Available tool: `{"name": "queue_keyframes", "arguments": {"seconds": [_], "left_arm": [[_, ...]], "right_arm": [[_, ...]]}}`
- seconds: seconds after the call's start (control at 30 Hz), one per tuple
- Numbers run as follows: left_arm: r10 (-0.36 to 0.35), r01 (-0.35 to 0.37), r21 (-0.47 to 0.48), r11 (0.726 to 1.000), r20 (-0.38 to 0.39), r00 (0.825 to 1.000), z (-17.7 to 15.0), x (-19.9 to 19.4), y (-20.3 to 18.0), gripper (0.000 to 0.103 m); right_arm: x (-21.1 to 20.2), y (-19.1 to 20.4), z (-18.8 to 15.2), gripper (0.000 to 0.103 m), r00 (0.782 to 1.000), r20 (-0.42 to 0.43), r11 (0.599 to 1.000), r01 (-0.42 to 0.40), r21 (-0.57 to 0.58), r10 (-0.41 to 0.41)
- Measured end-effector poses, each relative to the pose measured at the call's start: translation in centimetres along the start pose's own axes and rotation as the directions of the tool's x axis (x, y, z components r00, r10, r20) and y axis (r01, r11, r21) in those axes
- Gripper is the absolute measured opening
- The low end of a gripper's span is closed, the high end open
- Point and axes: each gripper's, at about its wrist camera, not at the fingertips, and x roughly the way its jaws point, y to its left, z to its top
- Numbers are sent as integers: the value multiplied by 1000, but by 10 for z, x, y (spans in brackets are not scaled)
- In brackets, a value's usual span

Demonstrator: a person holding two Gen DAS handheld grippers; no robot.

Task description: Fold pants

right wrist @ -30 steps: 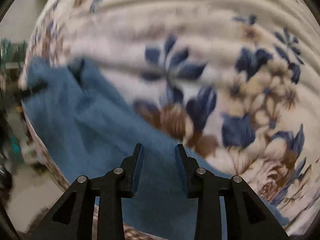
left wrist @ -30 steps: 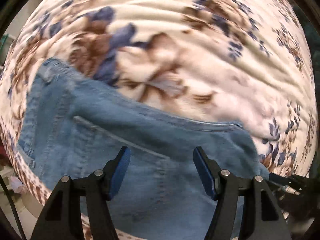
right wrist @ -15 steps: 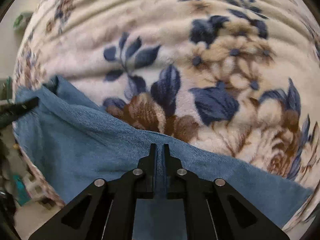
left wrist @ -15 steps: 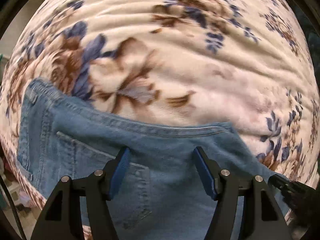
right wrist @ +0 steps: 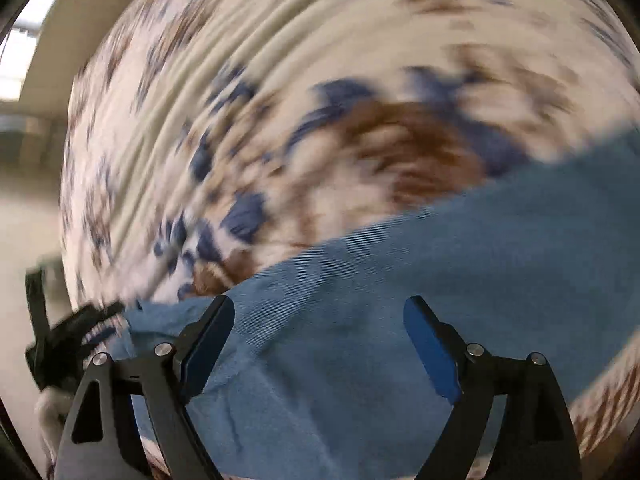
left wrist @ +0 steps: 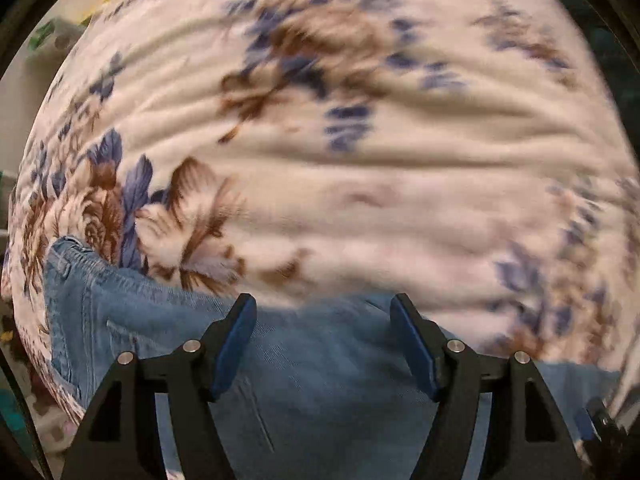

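Note:
Light blue denim pants (left wrist: 168,328) lie flat on a floral blanket, waistband and a back pocket at the left of the left wrist view. My left gripper (left wrist: 324,340) is open just above the denim, holding nothing. In the right wrist view the pants (right wrist: 460,280) fill the lower right as a plain blue leg. My right gripper (right wrist: 318,344) is open above that cloth, empty. The left gripper's black tip (right wrist: 68,340) shows at the left edge of the right wrist view. Both views are motion-blurred.
A cream blanket with blue and brown flowers (left wrist: 340,180) covers the surface and stretches away beyond the pants; it also fills the upper right wrist view (right wrist: 320,100). The blanket's edge and a pale floor (right wrist: 28,220) lie to the left.
My right gripper was shut on the pants half a second ago and has opened and swung round. My left gripper stayed open and drew back, so less denim shows.

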Motion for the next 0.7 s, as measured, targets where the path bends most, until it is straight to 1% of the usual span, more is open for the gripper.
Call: {"name": "queue_keyframes", "arguments": {"seconds": [0.07,0.1,0.17,0.2,0.23,0.27,0.3,0.37,0.4,0.43,0.47,0.53,0.57,0.6,0.63,0.67,0.7], "left_arm": [[-20,19,40,999,31,999,-13,-19,-19,67],[-25,22,76,997,46,999,-23,-29,-36,68],[-30,22,133,991,55,998,-43,-34,-62,73],[-35,26,159,987,57,998,-56,-34,-77,77],[-43,32,182,983,54,998,-77,-31,-91,82],[-52,42,201,979,42,998,-90,-24,-98,83],[-60,53,222,974,25,998,-101,-16,-113,83],[-80,83,255,963,-19,997,-123,2,-137,83],[-81,88,265,960,-34,996,-139,4,-140,83],[-75,87,273,958,-57,996,-145,14,-153,83],[-74,90,275,957,-68,995,-148,20,-160,83],[-75,95,287,953,-80,994,-153,28,-176,83],[-68,87,297,951,-74,995,-154,30,-182,83],[-63,80,312,947,-63,996,-155,32,-190,83],[-60,76,320,944,-59,996,-154,33,-194,83],[-52,67,330,942,-54,997,-154,35,-198,83],[-42,56,339,939,-49,998,-153,37,-202,83]], "right_arm": [[-29,-41,-14,89,996,85,992,-26,122,15],[-43,-64,-23,89,992,123,984,-28,176,6],[-76,-116,-37,89,980,196,958,-23,285,-34],[-85,-136,-43,89,974,219,943,-13,332,-64],[-92,-163,-50,89,967,232,923,9,385,-106],[-97,-191,-55,89,962,241,900,12,436,-129],[-98,-215,-60,88,962,242,877,-2,481,-130],[-96,-269,-68,88,962,258,807,-79,585,-93],[-92,-295,-71,88,961,269,768,-126,629,-63],[-89,-312,-72,88,958,284,740,-158,654,-47],[-85,-324,-72,87,949,315,720,-212,661,-10],[-68,-339,-66,83,919,373,681,-356,640,130],[-61,-339,-61,72,911,376,679,-385,625,170],[-51,-333,-52,63,917,345,700,-380,605,200],[-40,-325,-44,52,925,305,728,-367,578,224],[-33,-315,-38,22,928,288,759,-361,543,235],[-30,-306,-33,13,940,271,795,-325,512,209]]}}
